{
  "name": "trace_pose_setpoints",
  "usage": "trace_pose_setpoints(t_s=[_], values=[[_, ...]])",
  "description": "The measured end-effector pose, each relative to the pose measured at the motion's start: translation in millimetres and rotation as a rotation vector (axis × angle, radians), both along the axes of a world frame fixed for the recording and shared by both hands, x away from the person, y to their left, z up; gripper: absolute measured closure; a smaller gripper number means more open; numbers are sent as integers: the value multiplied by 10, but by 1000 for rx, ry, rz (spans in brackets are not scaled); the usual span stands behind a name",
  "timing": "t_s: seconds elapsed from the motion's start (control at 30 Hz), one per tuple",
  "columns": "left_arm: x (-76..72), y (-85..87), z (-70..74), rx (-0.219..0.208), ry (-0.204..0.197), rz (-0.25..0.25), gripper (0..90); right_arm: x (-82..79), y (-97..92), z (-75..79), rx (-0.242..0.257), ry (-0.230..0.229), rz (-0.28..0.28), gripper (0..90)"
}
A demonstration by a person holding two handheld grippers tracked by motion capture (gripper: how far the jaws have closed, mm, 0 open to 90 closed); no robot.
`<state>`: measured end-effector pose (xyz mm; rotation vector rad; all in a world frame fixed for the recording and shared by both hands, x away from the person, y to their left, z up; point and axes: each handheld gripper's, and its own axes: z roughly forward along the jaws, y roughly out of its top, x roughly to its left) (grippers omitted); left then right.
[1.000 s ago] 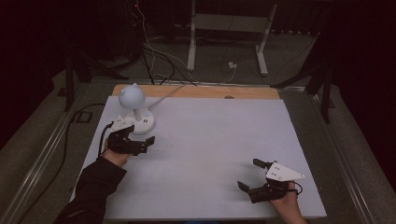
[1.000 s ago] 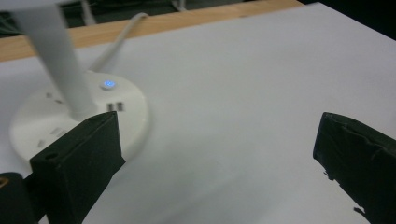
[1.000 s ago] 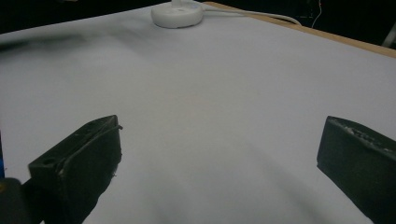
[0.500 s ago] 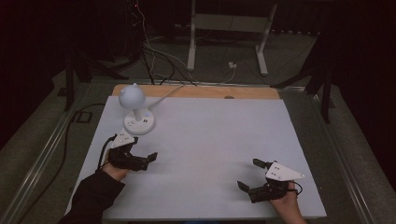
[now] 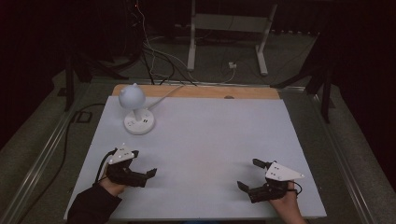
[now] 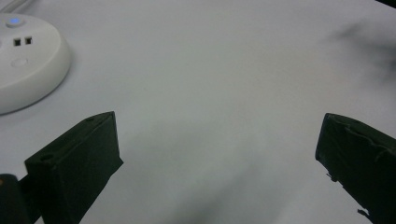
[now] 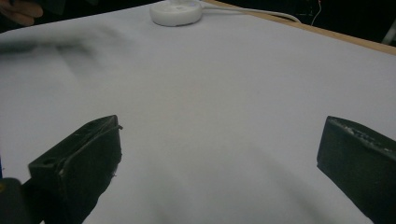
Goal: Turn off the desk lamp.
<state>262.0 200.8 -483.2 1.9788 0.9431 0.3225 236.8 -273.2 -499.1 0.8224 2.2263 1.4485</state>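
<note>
both grippers — left gripper (image 5: 140, 169), right gripper (image 5: 254, 179) — rest on the white table (image 5: 210, 135), jaws spread wide, holding nothing.

Lamp (image 6: 28, 60) base cut off by left edge in left gripper view, top part out of picture. Hand (image 7: 21, 11) cut off at top corner in right gripper view. Dark blurry smudge (image 6: 364, 46) on table, cannot tell what.
</note>
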Motion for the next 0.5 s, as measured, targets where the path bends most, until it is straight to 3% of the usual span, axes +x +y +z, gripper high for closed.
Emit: trace_pose_setpoints(t_s=[0.27,0.5], values=[[-170,42,-86,-37,-15,-15,6,-4,1,1,-4,-2,0,0],[-171,28,-130,-27,-25,-21,6,-2,8,0,-6,-2,2,0]])
